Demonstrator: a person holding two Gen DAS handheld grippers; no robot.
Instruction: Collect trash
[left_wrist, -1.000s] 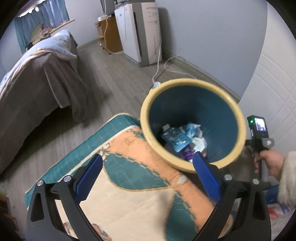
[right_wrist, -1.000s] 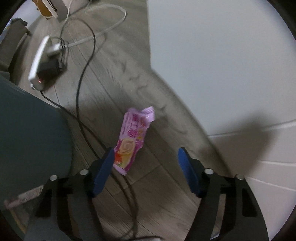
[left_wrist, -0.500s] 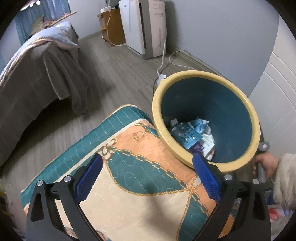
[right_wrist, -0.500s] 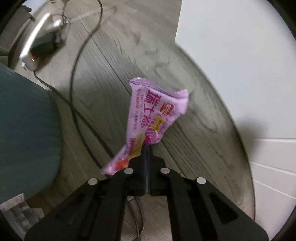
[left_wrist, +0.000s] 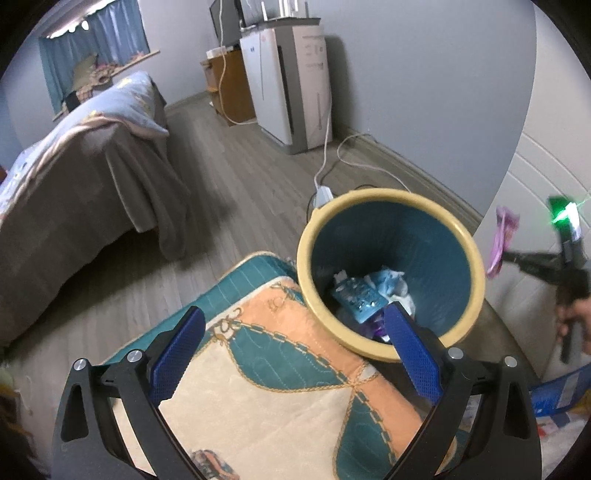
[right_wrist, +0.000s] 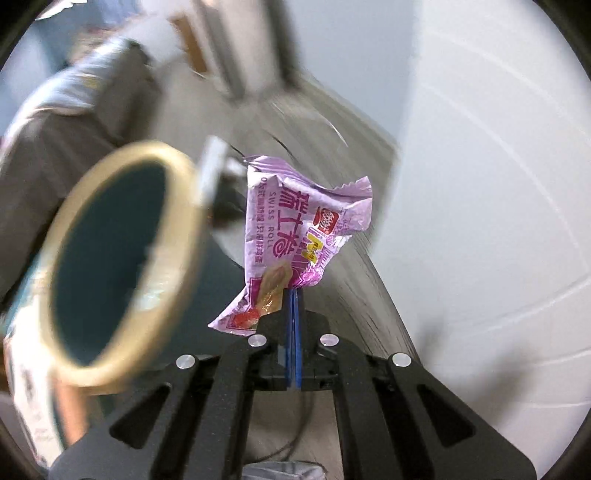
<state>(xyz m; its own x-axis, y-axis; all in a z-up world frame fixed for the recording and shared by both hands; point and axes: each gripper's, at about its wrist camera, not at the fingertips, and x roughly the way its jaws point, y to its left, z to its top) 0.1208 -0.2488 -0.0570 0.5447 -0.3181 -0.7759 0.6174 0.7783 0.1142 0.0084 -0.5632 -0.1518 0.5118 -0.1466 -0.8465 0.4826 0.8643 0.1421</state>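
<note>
A pink snack wrapper (right_wrist: 295, 236) sticks up from my right gripper (right_wrist: 293, 295), whose jaws are shut on its lower edge. To its left stands the teal bin with a yellow rim (right_wrist: 122, 266). In the left wrist view the same bin (left_wrist: 391, 206) holds blue and white trash (left_wrist: 360, 295) at its bottom. The wrapper (left_wrist: 502, 240) hangs in the air just right of the bin rim, pinched by my right gripper (left_wrist: 511, 255). My left gripper (left_wrist: 291, 350) stands open over the quilted mat, nothing between its blue pads.
A teal, orange and cream mat (left_wrist: 266, 387) lies below the bin. White cables and a power strip (left_wrist: 323, 194) run behind the bin. A bed with a brown blanket (left_wrist: 74, 177) is at left, a white appliance (left_wrist: 291, 81) by the back wall, a white wall panel (right_wrist: 480, 221) at right.
My right gripper closed on the pink wrapper on the floor and lifted it up beside the bin rim. The left gripper stayed open and rose slightly.
</note>
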